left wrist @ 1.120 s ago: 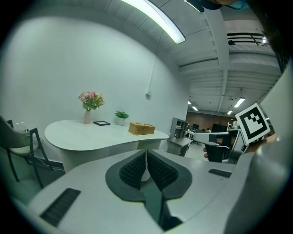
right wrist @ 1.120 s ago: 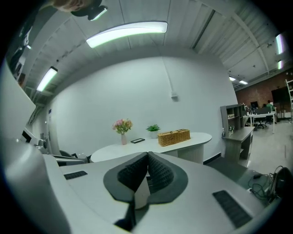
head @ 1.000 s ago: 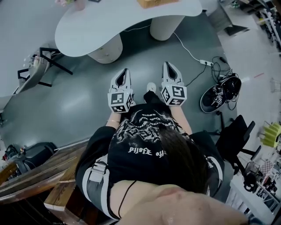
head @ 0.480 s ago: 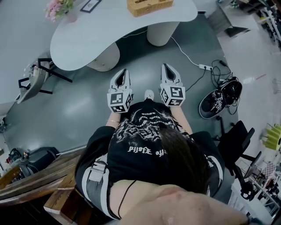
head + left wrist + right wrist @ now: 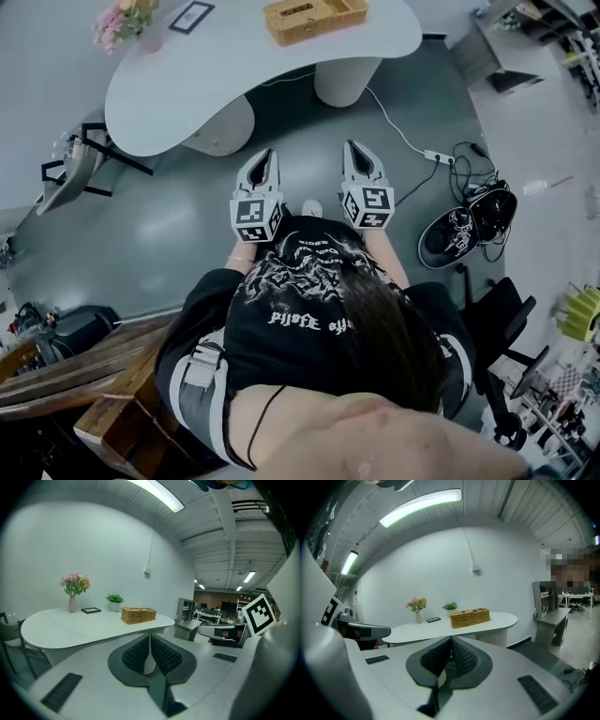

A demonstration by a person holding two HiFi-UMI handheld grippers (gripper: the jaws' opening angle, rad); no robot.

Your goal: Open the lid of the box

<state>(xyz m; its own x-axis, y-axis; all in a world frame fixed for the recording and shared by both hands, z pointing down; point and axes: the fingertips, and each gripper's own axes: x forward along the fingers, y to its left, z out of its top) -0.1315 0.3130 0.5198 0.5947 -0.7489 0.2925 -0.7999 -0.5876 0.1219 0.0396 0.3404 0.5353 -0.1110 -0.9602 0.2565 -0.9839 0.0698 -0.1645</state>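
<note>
While box (image 5: 314, 19) sits on table (image 5: 187, 84), left hand-held gripper (image 5: 265, 155), right hand-held gripper (image 5: 357, 150) parallel, aimed forward, jaws pressed together.

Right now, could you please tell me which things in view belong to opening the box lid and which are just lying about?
For the job: wicker box, lid down, on the white table; left gripper and right gripper, fingers together, empty.

Lying about: flower vase, picture frame, potted plant, power strip on the floor.
</note>
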